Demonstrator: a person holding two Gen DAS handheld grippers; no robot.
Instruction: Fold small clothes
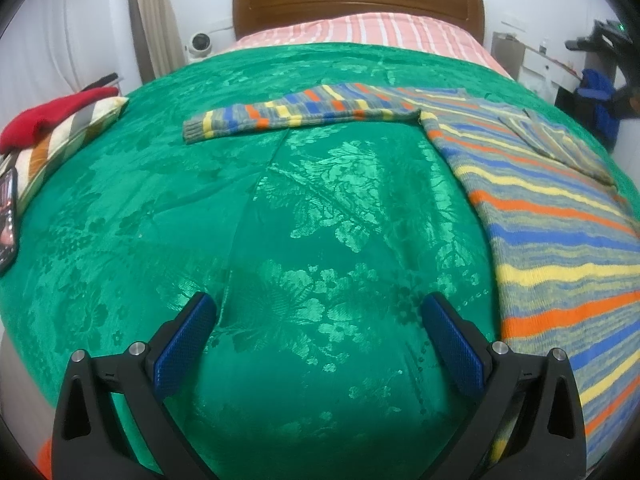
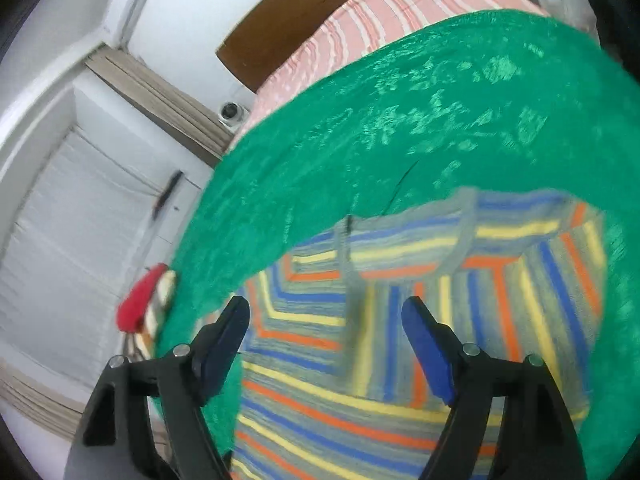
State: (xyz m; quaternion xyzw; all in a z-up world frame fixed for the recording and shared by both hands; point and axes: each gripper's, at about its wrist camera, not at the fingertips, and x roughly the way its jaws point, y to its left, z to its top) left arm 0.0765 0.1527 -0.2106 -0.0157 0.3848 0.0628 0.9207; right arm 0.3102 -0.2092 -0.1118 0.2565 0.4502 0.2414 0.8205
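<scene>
A small striped sweater (image 1: 552, 216) in grey, blue, yellow and orange lies flat on a green bedspread (image 1: 280, 220). One sleeve (image 1: 296, 114) stretches out to the left; the other sleeve (image 1: 560, 140) is folded over the body. My left gripper (image 1: 318, 314) is open and empty above bare bedspread, left of the sweater. My right gripper (image 2: 326, 318) is open and empty, hovering over the sweater (image 2: 400, 320) near its neckline and folded sleeve. The right wrist view is tilted and blurred.
A striped pillow with a red cloth (image 1: 52, 120) lies at the bed's left edge, beside a phone (image 1: 8, 216). A pink striped sheet (image 1: 360, 30) and wooden headboard (image 1: 356, 0) are at the far end. The other gripper (image 1: 612, 68) shows at far right.
</scene>
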